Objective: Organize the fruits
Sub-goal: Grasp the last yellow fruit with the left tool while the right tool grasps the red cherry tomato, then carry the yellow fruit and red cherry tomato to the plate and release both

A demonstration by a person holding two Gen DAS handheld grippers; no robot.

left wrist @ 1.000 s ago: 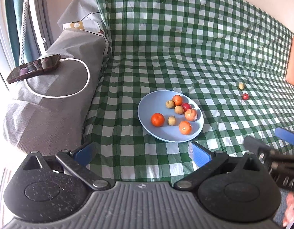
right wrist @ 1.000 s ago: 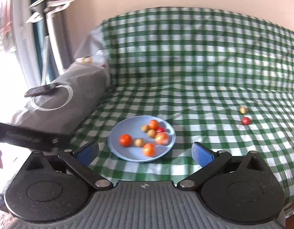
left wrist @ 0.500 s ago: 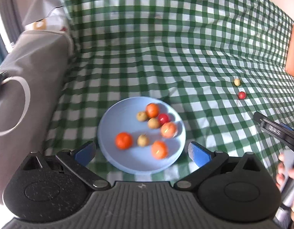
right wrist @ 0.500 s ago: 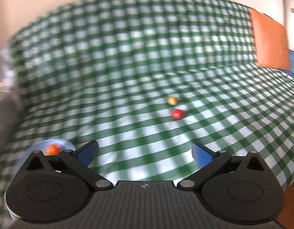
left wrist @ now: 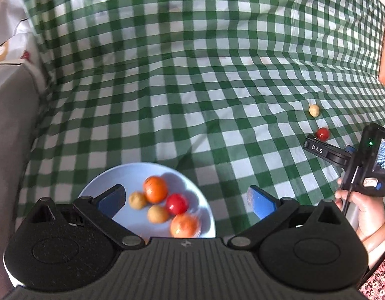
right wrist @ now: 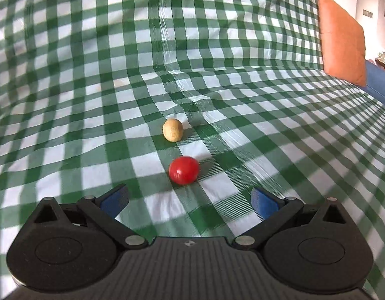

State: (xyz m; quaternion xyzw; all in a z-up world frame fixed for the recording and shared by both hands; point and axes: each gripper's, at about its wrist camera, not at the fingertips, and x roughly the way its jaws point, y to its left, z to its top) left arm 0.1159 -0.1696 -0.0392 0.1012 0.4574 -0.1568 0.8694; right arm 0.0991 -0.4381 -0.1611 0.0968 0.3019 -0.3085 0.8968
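Reading "DAS", the right claw [right wrist: 189,201] gapes near a red fruit [right wrist: 184,170]; left claw [left wrist: 186,201] spread

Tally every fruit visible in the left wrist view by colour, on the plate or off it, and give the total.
Orange: 2, orange fruit and a second, both on the plate.
Red: 2, one on the plate, one on the cloth.
Tan: 3, two on the plate, one on the cloth.
Total: 7
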